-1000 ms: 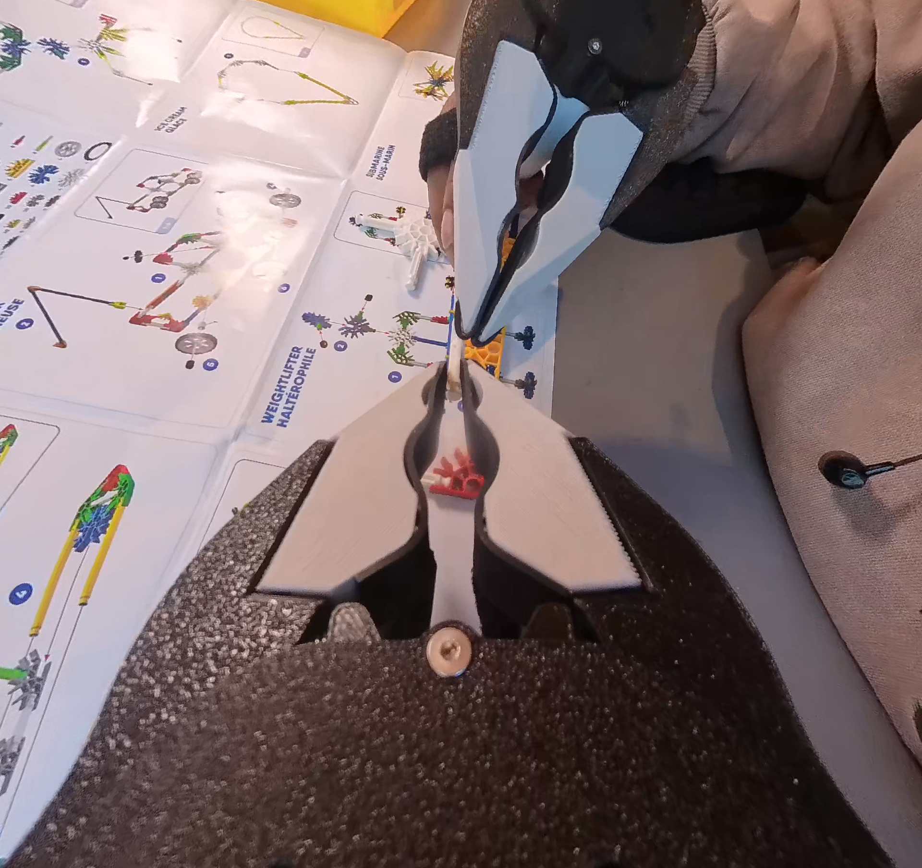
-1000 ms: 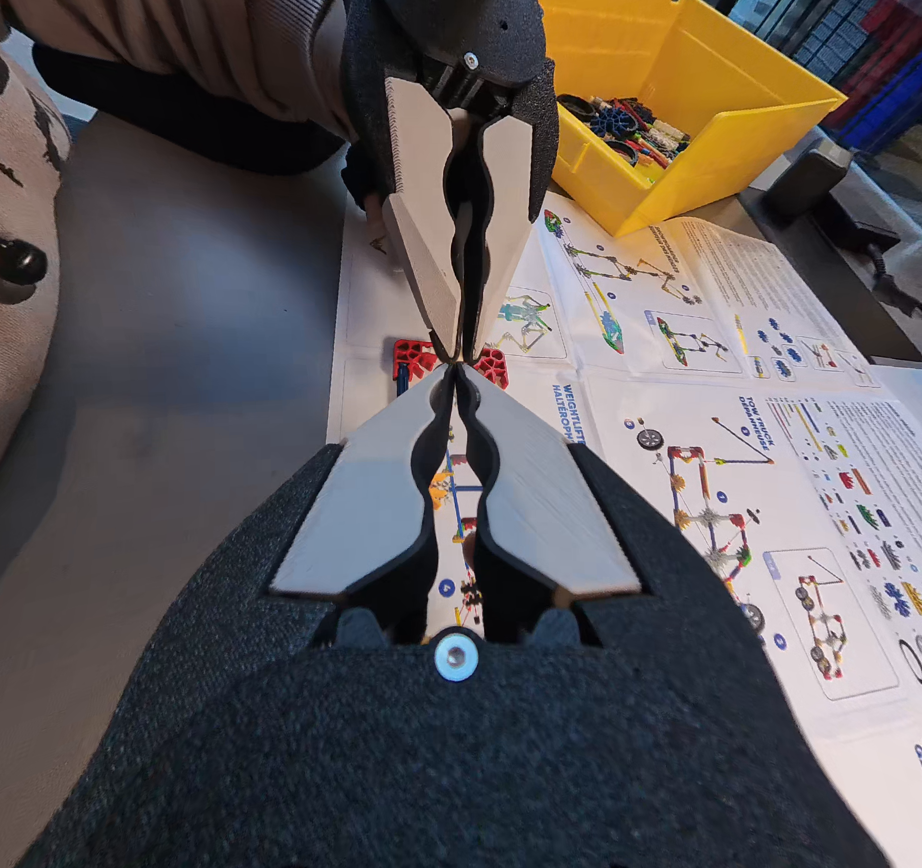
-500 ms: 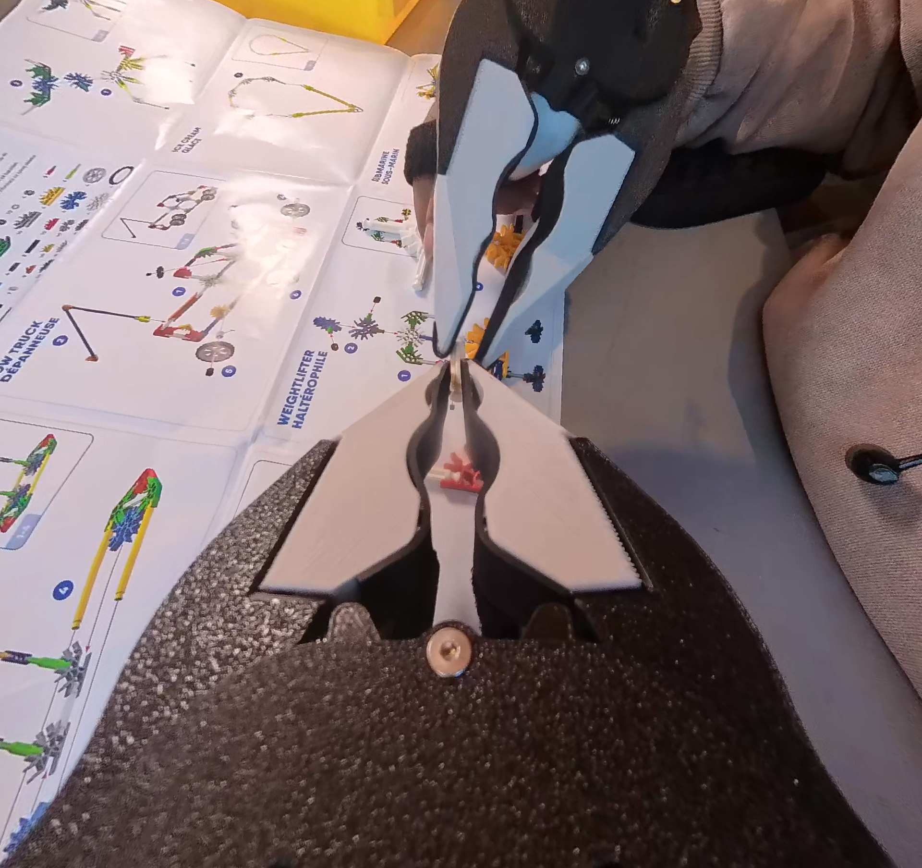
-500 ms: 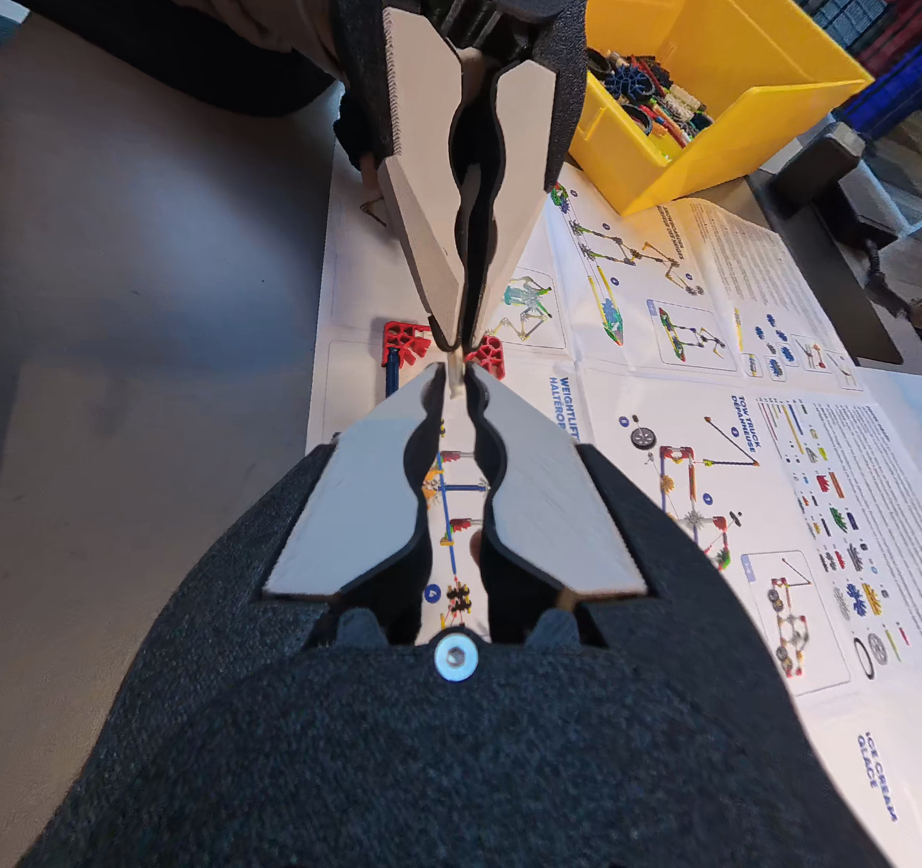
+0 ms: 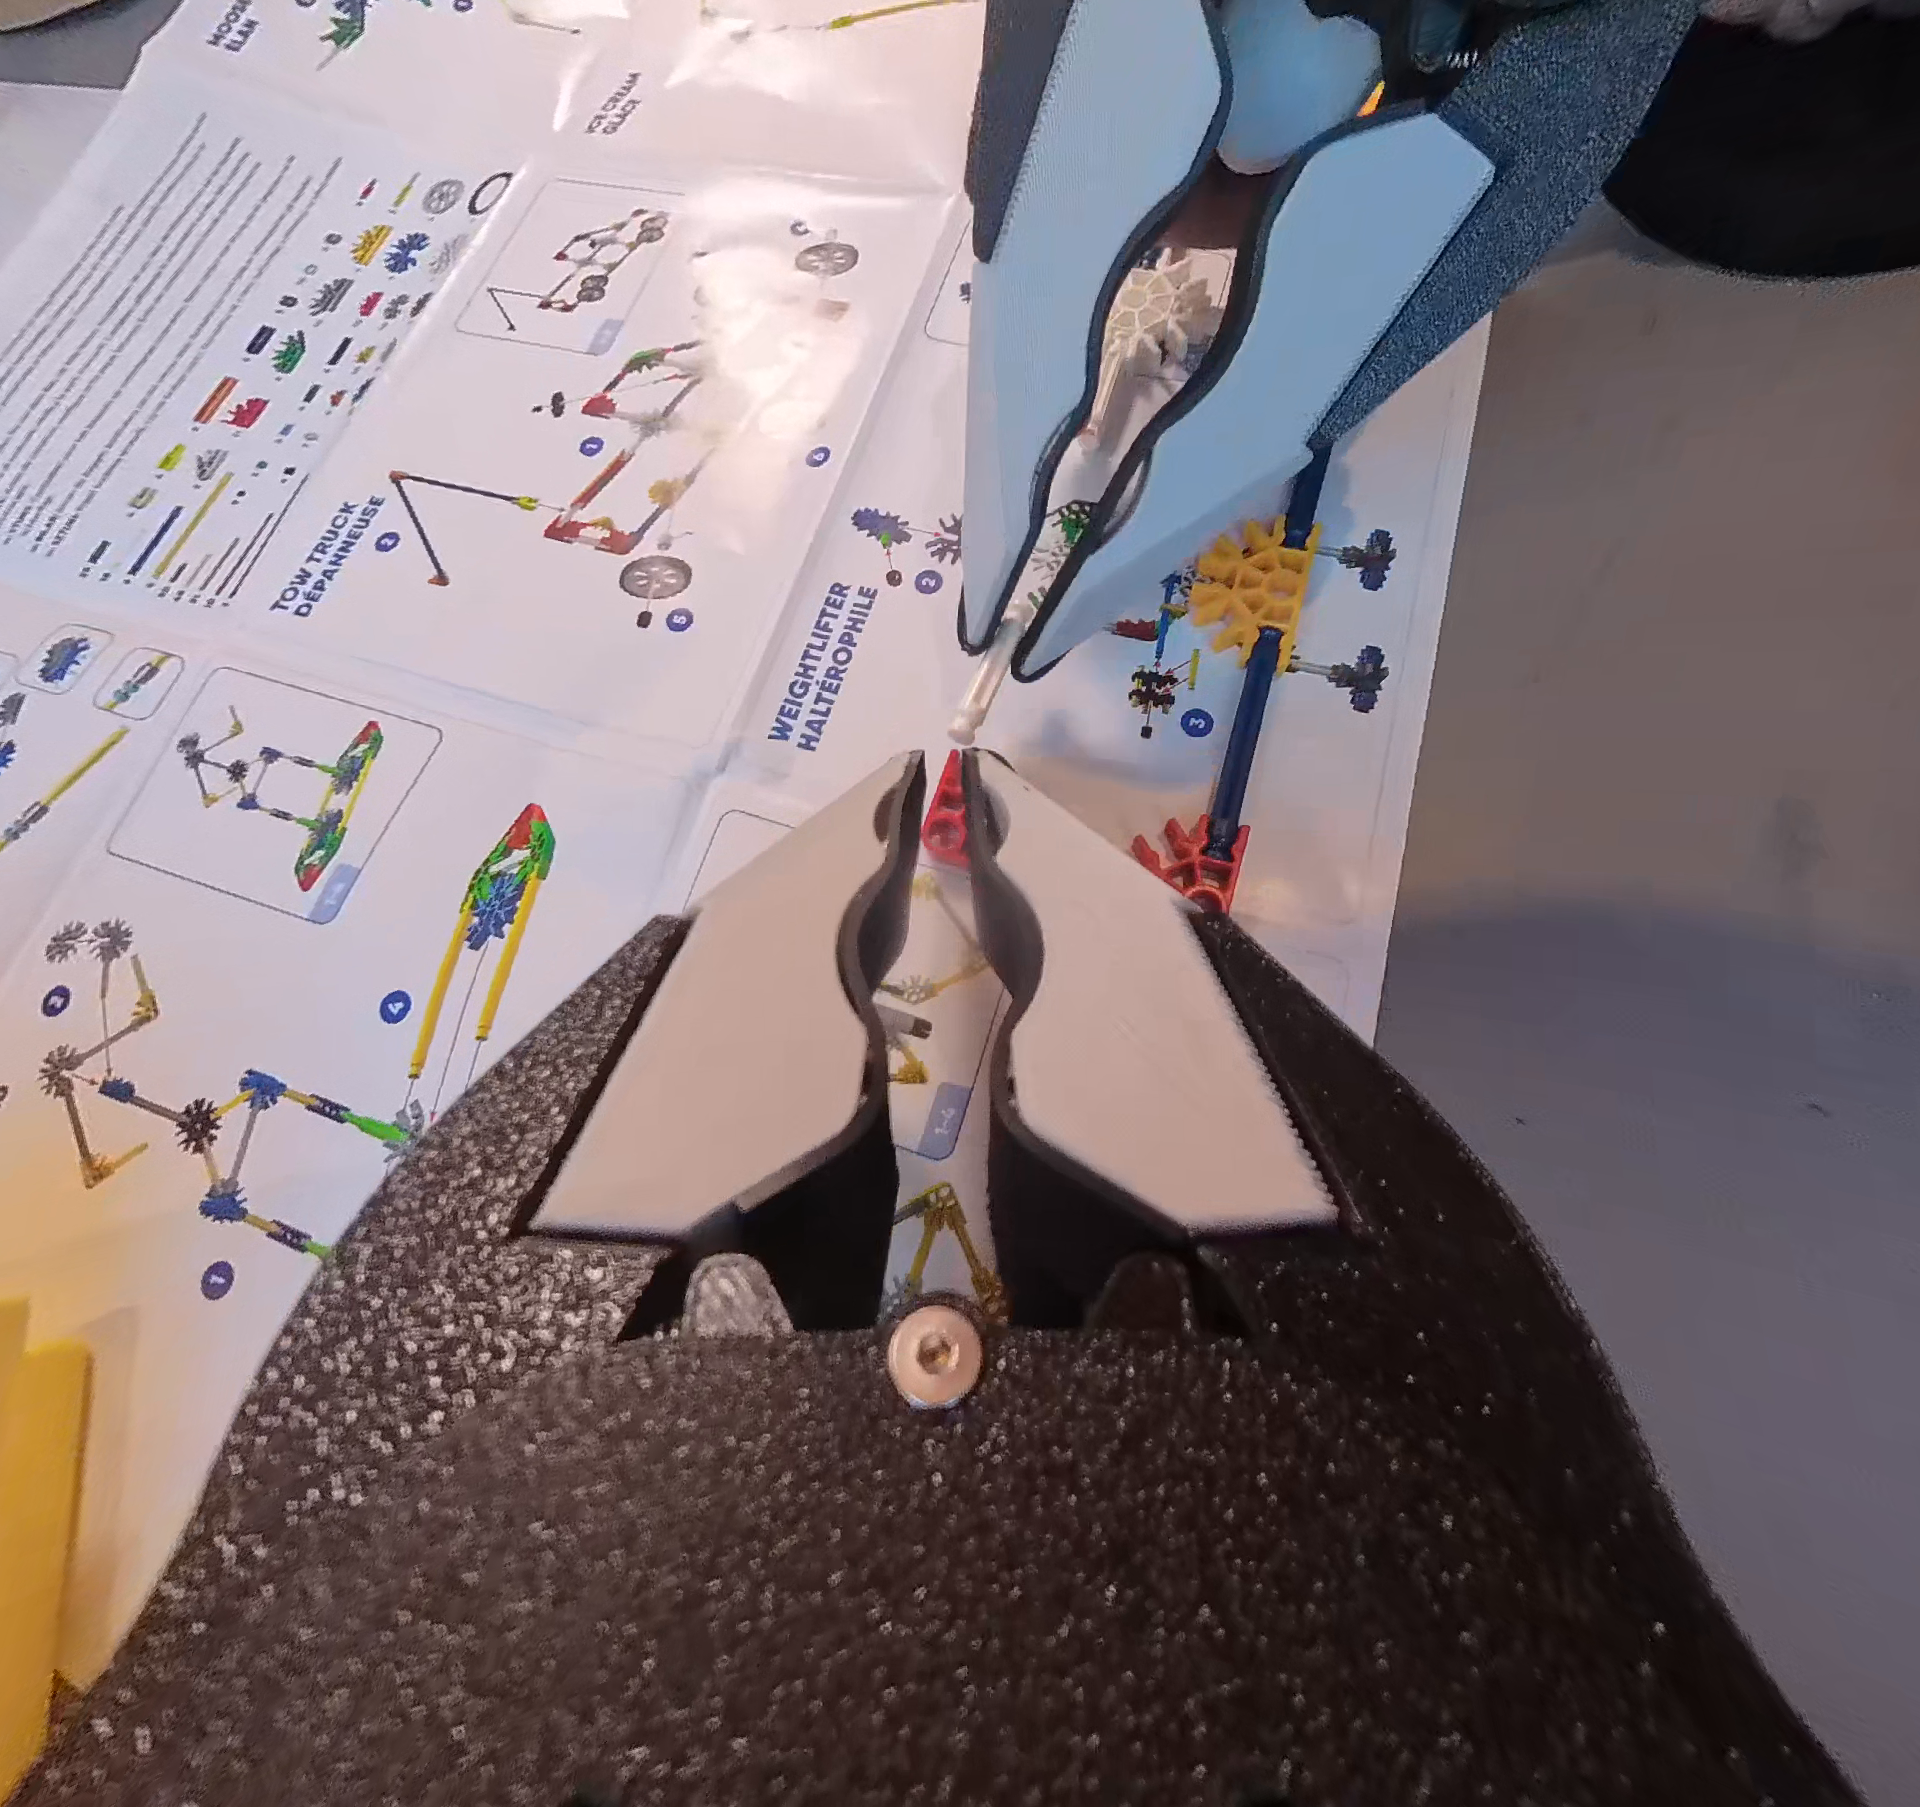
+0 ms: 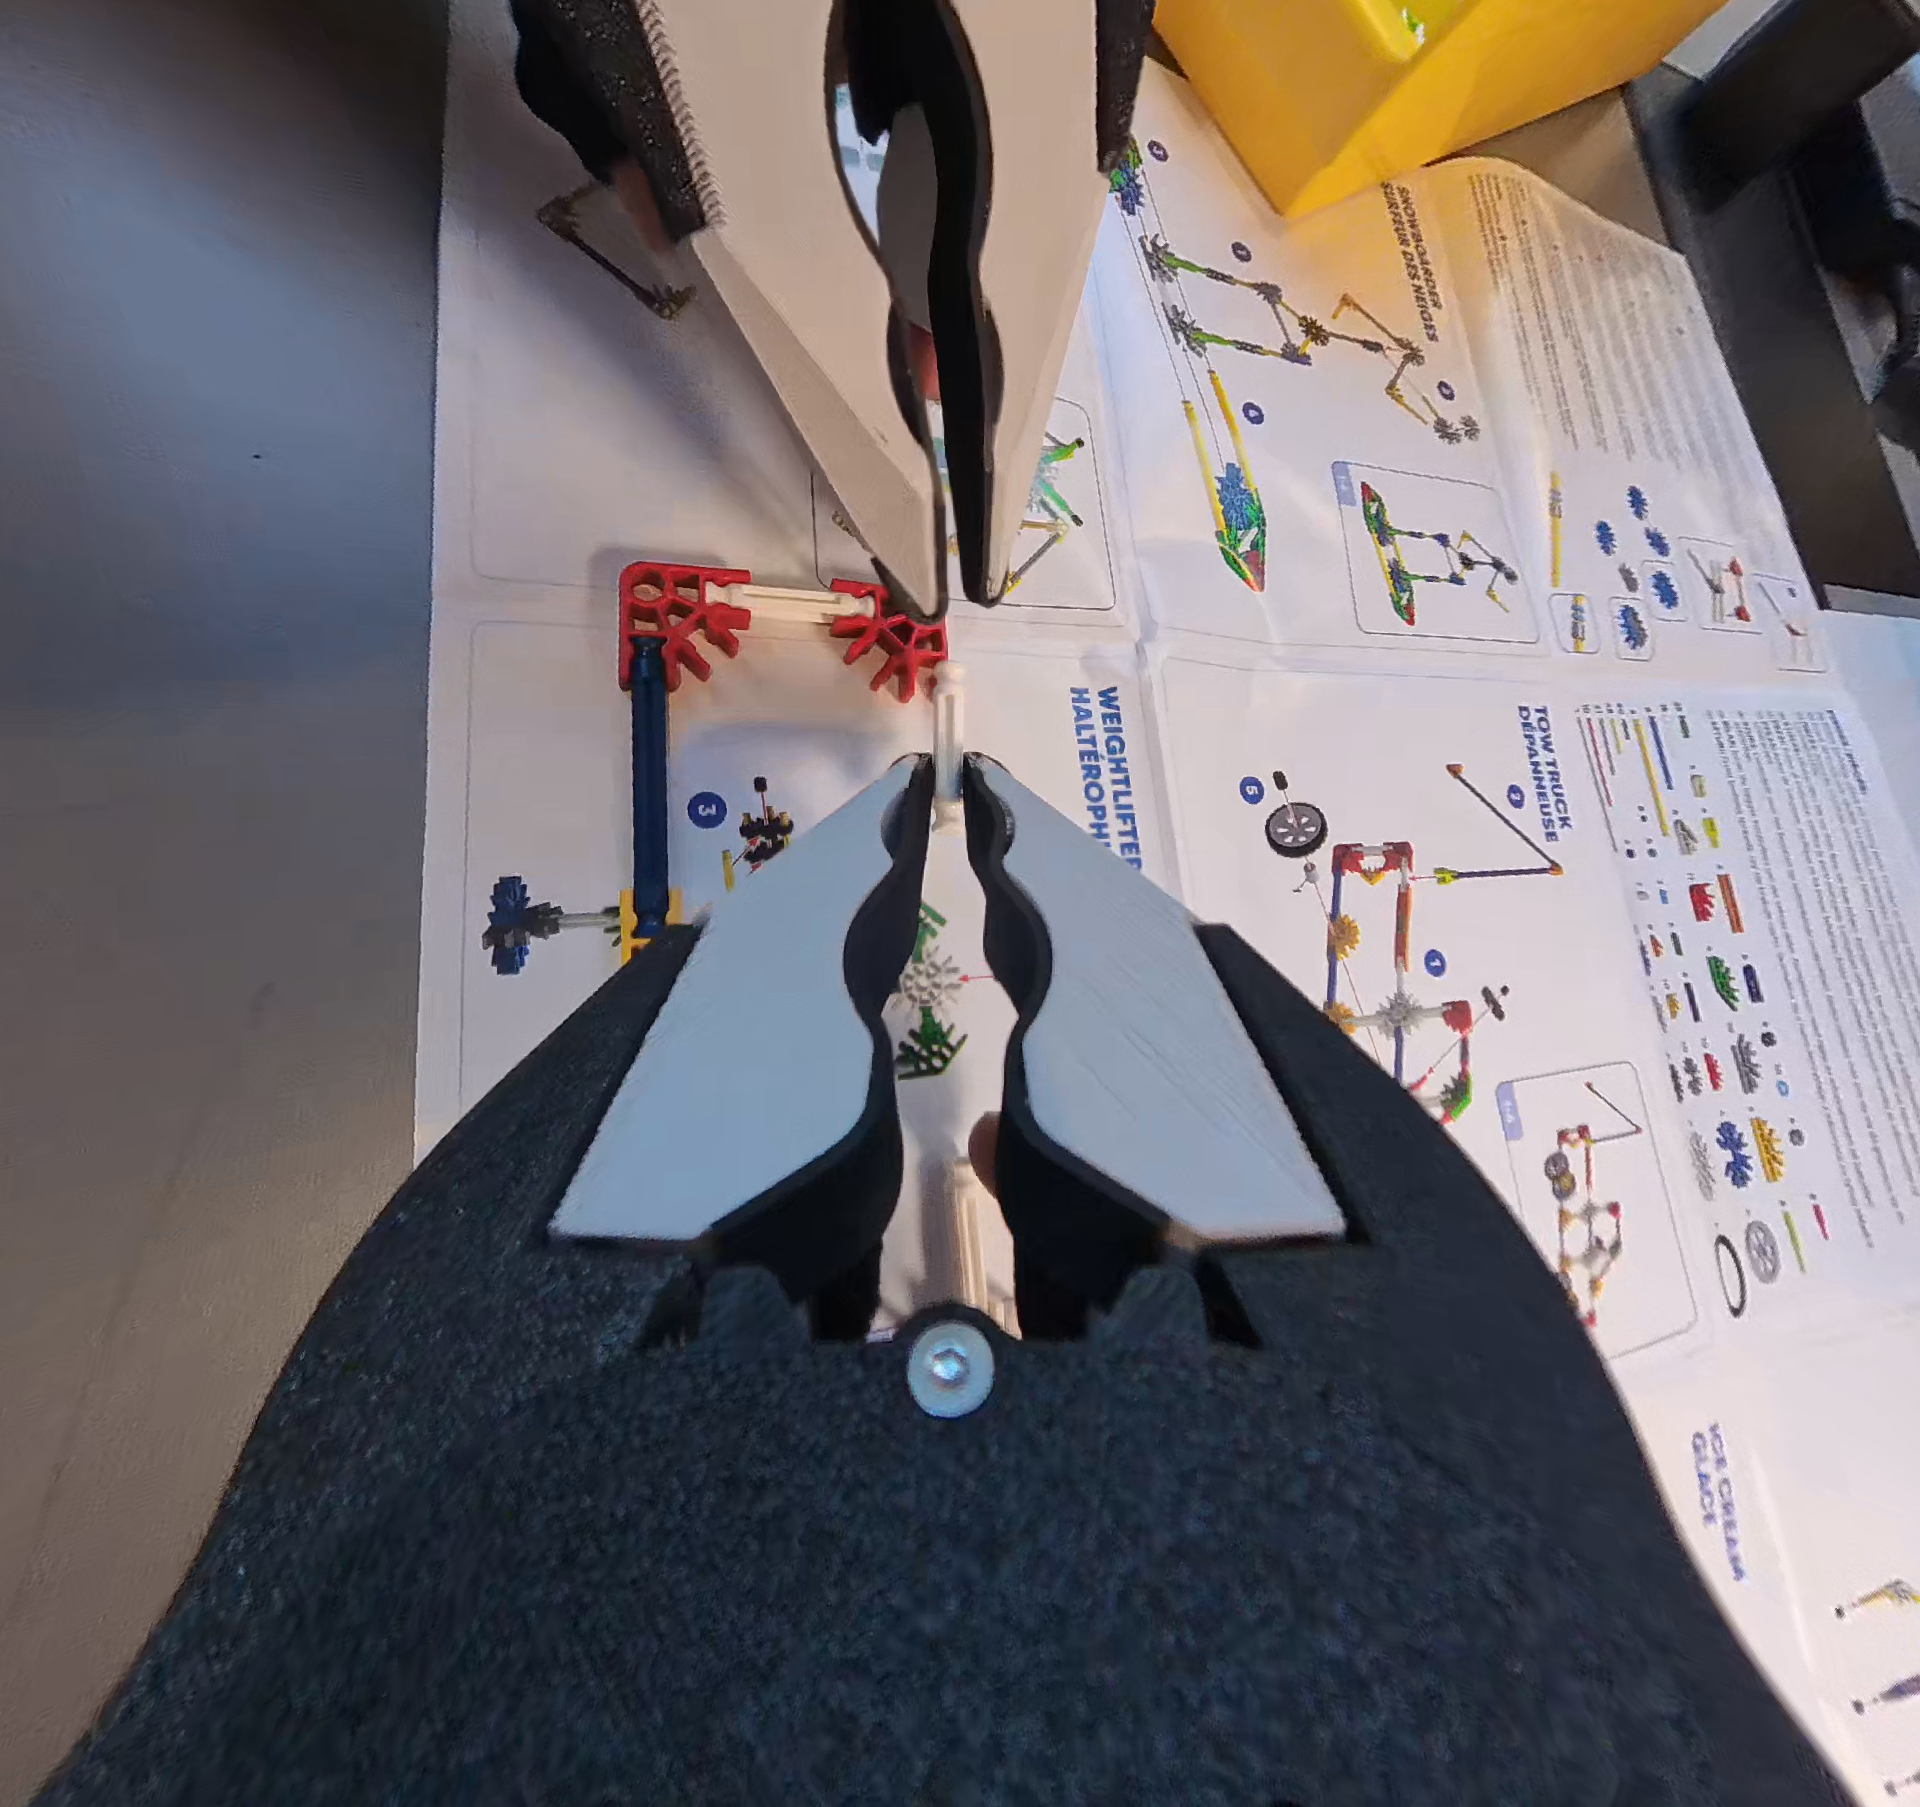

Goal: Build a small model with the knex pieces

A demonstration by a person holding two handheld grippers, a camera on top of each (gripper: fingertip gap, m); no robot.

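In the left wrist view my left gripper (image 5: 941,770) is low over the instruction sheet (image 5: 644,386), shut on a red connector (image 5: 945,814). That connector (image 6: 896,640) ends a flat assembly: a white rod (image 6: 790,604), a red corner connector (image 6: 675,614), a blue rod (image 6: 649,781) and a yellow connector (image 5: 1255,591). My right gripper (image 6: 945,772) is shut on a short white rod (image 6: 948,718). The rod's free end points at the red connector, just short of it. It also shows in the left wrist view (image 5: 982,687), sticking out of the right gripper's tips.
A yellow bin (image 6: 1455,64) of loose parts stands beyond the sheet at the right. Bare grey table (image 6: 208,614) lies left of the sheet. A dark object (image 6: 1829,199) sits at the far right. A white connector (image 5: 1143,323) lies on the sheet. Both grippers' tips are close together, under 4 cm apart.
The grippers met tip to tip on the white rod; the right one now holds it alone. The left gripper dropped to the sheet and shut on the red connector.
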